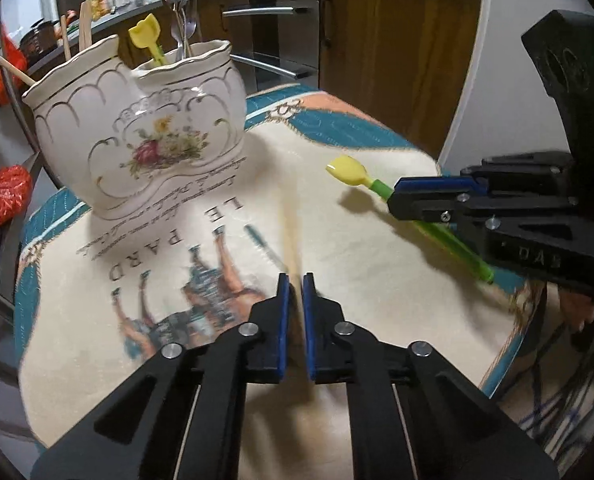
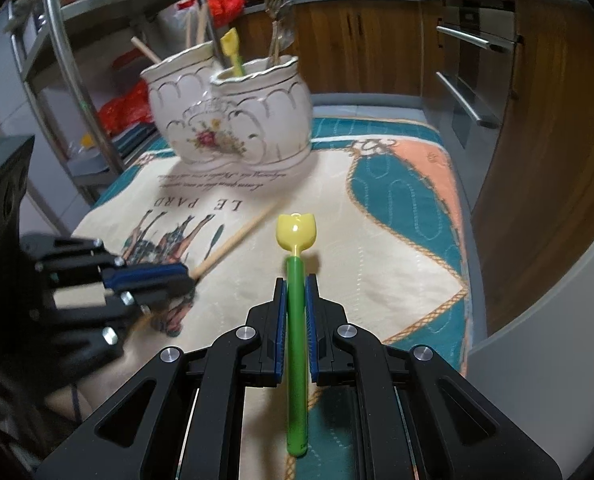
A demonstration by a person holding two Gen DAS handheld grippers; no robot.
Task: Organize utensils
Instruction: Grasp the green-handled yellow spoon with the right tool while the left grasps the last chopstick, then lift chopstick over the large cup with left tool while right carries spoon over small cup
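Right now the left tongs [image 2: 185,276] pinch a wooden stick [image 2: 237,240]. Right tongs [image 2: 295,284] pinch a green-handled spoon [image 2: 297,320]. Holder [image 2: 233,120] stands beyond both.

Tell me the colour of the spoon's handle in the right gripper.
Green handle, with a yellow spoon head; clearest in the right wrist view.

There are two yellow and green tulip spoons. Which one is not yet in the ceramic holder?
The tulip spoon clamped by its green handle in the right gripper, above the cloth. The other tulip spoon already stands upright in the ceramic holder.
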